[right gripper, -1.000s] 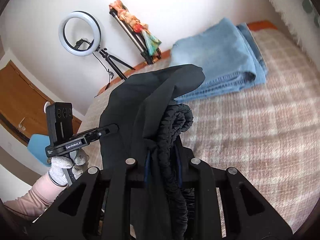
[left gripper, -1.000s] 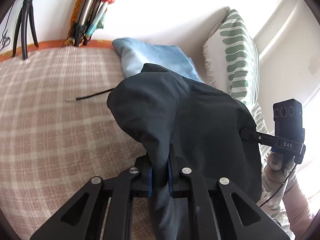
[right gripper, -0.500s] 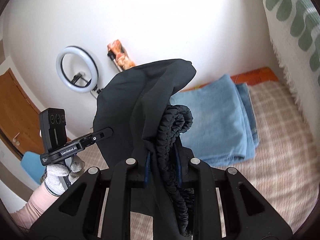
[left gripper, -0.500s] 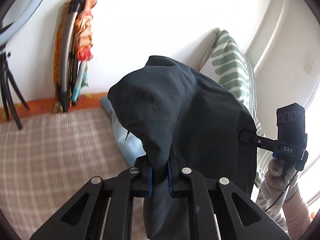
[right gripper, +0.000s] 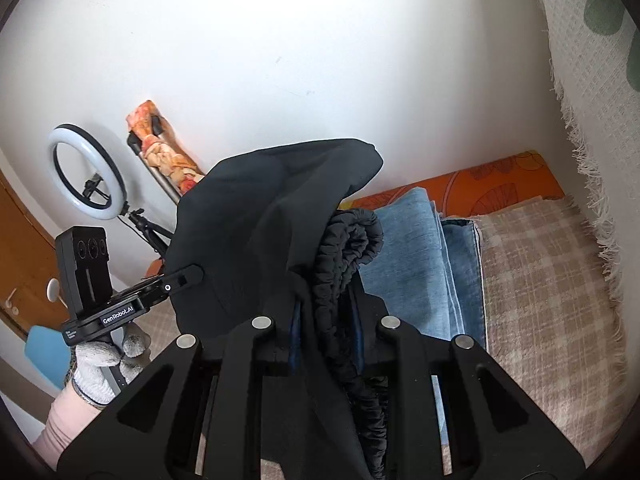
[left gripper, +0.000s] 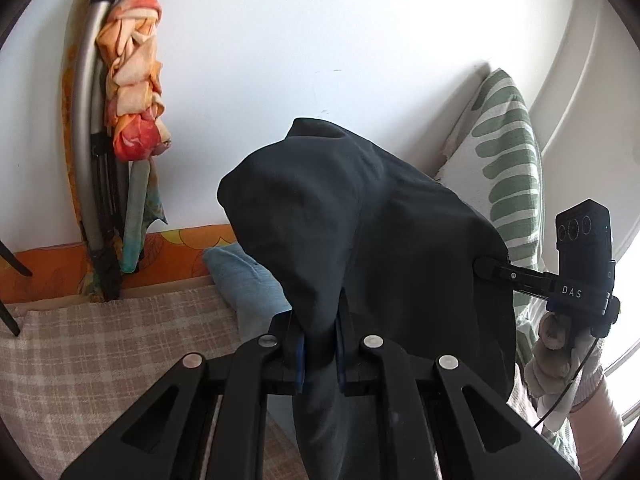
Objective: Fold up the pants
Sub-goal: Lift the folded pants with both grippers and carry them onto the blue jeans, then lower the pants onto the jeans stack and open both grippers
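White wall backed a bed point(left gripper: 100, 356) under a checked cover. At left, a folded frame wrapped in orange cloth point(left gripper: 132, 92) leaned on the wall, with a ring light point(right gripper: 86, 174) nearby. Centre: dark pants point(left gripper: 360, 232) hung in the air above the bed, stretched between both tools. Left tongs point(left gripper: 318, 354) were clamped on plain fabric; right tongs point(right gripper: 326, 338) were clamped on the gathered elastic waistband point(right gripper: 348, 248), probably so the garment could hang straight before being laid down. Behind lay folded jeans point(right gripper: 420, 264), presumably finished. At right, a green-patterned pillow point(left gripper: 508, 168) stood against the wall.
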